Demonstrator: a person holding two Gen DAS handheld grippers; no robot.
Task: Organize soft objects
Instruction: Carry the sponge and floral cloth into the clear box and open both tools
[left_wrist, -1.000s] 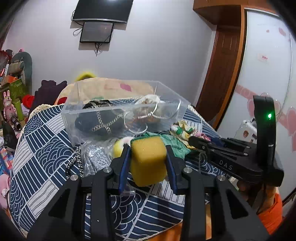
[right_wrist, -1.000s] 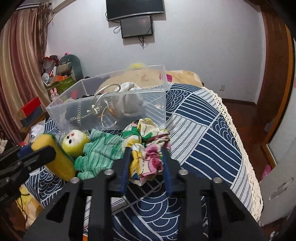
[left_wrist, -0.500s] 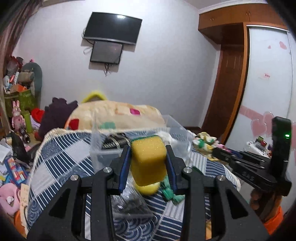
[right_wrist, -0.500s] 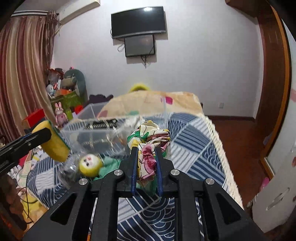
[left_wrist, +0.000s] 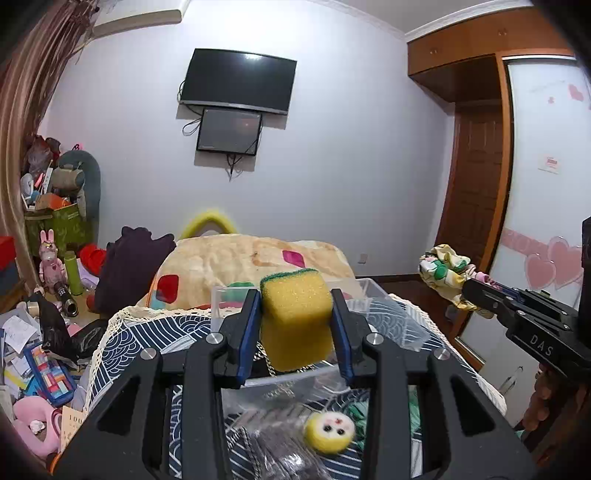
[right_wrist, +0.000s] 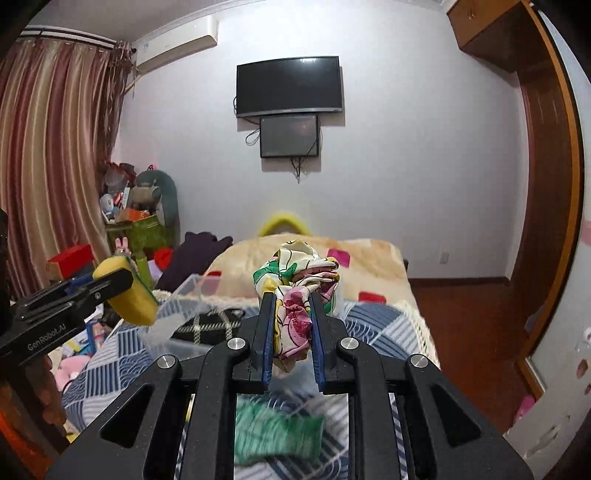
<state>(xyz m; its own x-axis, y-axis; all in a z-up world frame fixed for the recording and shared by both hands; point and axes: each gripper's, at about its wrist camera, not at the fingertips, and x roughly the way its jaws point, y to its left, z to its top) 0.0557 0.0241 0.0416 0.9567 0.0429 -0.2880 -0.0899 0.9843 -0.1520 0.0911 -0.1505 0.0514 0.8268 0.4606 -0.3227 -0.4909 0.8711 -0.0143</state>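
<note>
Room: a bedroom, the bed (left_wrist: 140, 334) under a blue patterned cover, a TV (left_wrist: 238, 81) on the far wall.
Left wrist view: my left tongs (left_wrist: 295, 325) are clamped on the yellow sponge (left_wrist: 297, 317), raised above the clear plastic box (left_wrist: 373, 295) — I judge so it can drop inside. The doll head (left_wrist: 330, 432) lies on the cover, near me.
Right wrist view: my right tongs (right_wrist: 291, 325) pinch the floral cloth (right_wrist: 299, 280), its bunched top spilling above the pads — held high, likely for the box too. A green knit piece (right_wrist: 277, 435) waits below on the cover.
</note>
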